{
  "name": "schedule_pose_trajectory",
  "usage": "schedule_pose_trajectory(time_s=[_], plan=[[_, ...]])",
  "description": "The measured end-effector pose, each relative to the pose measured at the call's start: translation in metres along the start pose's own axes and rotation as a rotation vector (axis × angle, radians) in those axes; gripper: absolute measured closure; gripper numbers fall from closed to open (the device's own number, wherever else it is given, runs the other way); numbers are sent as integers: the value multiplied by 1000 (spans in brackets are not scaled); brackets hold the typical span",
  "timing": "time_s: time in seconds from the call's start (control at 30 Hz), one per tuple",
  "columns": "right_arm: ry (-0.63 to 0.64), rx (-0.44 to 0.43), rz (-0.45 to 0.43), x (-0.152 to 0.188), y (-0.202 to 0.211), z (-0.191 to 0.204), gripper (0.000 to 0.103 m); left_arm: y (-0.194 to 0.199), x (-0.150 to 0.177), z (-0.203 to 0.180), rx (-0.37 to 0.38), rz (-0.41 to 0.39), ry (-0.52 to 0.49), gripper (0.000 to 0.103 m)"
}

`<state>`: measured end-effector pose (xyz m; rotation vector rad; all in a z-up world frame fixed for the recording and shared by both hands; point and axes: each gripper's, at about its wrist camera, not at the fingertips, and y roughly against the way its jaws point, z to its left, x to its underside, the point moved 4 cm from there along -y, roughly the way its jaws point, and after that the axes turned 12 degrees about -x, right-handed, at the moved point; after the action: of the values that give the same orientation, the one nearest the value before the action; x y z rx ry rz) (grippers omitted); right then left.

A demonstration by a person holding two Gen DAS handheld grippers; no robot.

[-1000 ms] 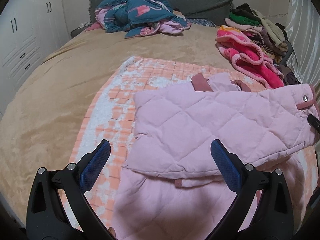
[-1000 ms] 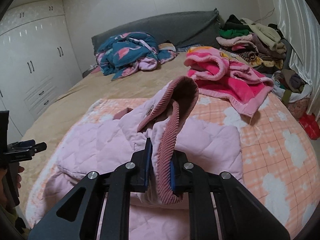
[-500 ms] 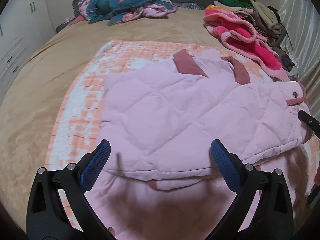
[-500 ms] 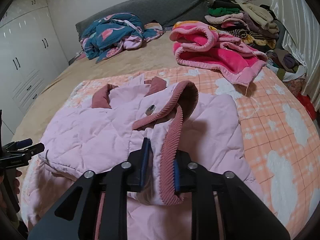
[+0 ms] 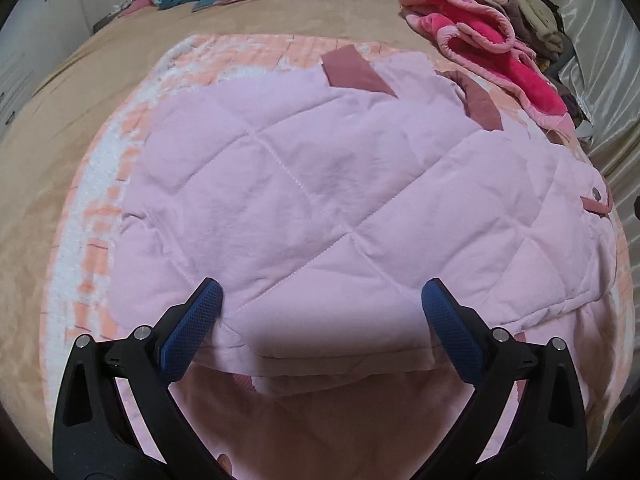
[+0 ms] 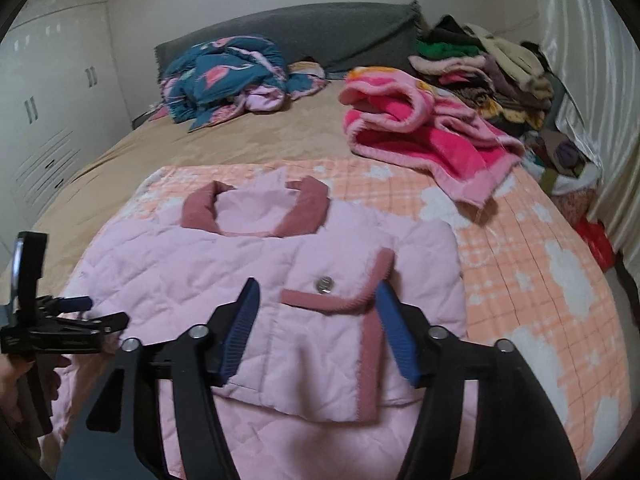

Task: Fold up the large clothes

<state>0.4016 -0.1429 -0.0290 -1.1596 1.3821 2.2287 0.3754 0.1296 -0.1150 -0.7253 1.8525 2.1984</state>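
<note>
A pale pink quilted jacket (image 5: pixel 320 184) with dusty-rose collar and trim lies folded over itself on an orange checked blanket (image 6: pixel 532 280) on the bed. It also shows in the right wrist view (image 6: pixel 224 272), collar at the far side, a pocket flap with a metal snap (image 6: pixel 323 283) near me. My left gripper (image 5: pixel 320 312) is open and empty, low over the jacket's near folded edge. My right gripper (image 6: pixel 316 332) is open and empty, its fingers either side of the pocket corner and rose hem. The left gripper also shows at the left edge of the right wrist view (image 6: pixel 80 316).
A bright pink fleece blanket (image 6: pixel 420 136) lies at the back right. A pile of folded clothes (image 6: pixel 480 72) stands behind it by the curtain. A teal flamingo-print duvet (image 6: pixel 228 76) is bunched at the grey headboard. White wardrobes (image 6: pixel 52 120) stand left of the tan bedsheet.
My right gripper has let go of the rose-trimmed jacket edge and opened; that edge now lies flat on the jacket. My left gripper has moved forward and lower over the jacket.
</note>
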Motion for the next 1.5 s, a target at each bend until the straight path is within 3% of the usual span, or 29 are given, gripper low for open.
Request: schedule_pose_trajectory(time_s=[0.17, 0.4, 0.6, 1.13, 1.2, 1.27, 1.5], plan=[[67, -56, 79, -3, -29, 24, 37, -4, 3, -2, -1, -8, -3, 8], [24, 0, 301, 24, -108, 14, 33, -5, 3, -1, 6, -16, 1, 8], [15, 37, 279, 34, -123, 12, 31, -2, 3, -2, -7, -23, -4, 8], [-83, -5, 216, 55, -83, 8, 31, 39, 20, 13, 0, -54, 33, 8], [-89, -5, 211, 56, -78, 9, 28, 43, 23, 18, -2, -53, 45, 8], [-97, -21, 205, 59, -73, 11, 13, 48, 26, 21, -11, -59, 51, 8], [-86, -29, 173, 69, -46, 21, 7, 64, 37, 31, -11, -73, 77, 8]])
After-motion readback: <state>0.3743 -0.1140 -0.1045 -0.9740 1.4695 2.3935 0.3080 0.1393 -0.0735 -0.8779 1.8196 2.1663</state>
